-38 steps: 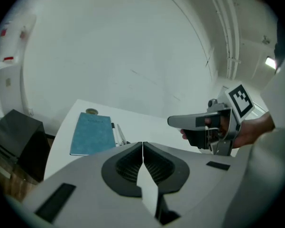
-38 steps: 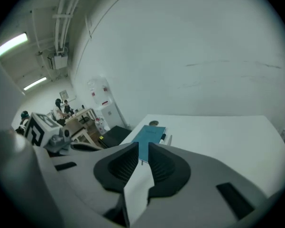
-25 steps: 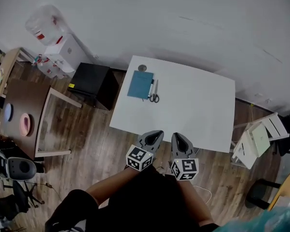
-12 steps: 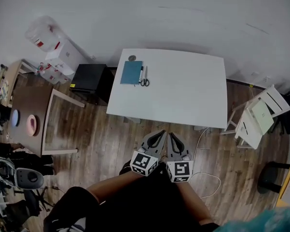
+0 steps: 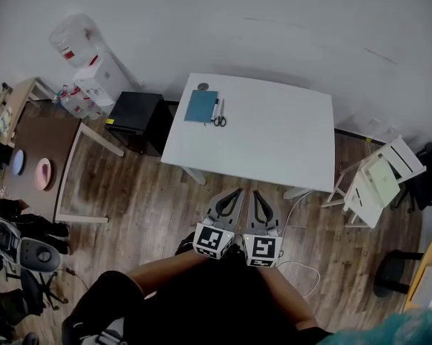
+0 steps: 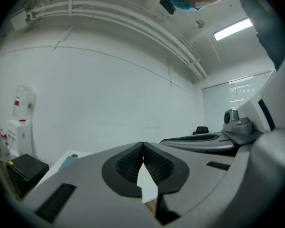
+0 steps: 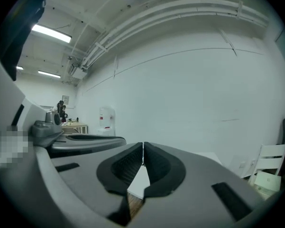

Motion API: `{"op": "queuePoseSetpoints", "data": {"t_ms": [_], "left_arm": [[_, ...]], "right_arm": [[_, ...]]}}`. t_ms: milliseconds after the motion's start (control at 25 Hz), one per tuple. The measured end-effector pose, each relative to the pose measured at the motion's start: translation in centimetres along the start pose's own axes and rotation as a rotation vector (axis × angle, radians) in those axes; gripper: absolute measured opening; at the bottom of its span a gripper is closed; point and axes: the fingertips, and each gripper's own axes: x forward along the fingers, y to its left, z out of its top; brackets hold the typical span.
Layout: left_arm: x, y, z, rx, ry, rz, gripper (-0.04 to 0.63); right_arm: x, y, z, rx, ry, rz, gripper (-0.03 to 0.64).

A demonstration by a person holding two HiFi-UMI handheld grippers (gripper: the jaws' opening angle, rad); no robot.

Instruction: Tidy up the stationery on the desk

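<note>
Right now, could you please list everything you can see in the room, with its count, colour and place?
desk: one, white, centre, against the wall
notebook: one, blue, desk's far left corner
pen: one, pale, right of notebook
scissors: one, dark handles, beside pen
round object: one, grey, behind notebook
cabinet: one, black, left of desk
water dispenser: one, white, by wall
side table: one, brown, far left
folding chair: one, white, right of desk
left gripper: one, grey, shut, empty
right gripper: one, grey, shut, empty
</note>
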Motion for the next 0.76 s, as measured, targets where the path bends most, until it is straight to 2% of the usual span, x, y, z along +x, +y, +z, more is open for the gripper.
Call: {"op": "queuePoseSetpoints", "data": {"t_ms": [360, 760], "left_arm": [[-1.8, -0.3, -0.4, 0.063, -0.015, 0.024, 0.014], [-1.7, -1.5, -0.9, 0.051, -0.004, -0.004, 0.014]], "right_arm": [[-1.2, 1.9, -0.6, -0.043, 0.004, 0.031, 0.035], [-2.1, 1.0, -0.9, -0.039, 0.014, -0.013, 0.035]]}}
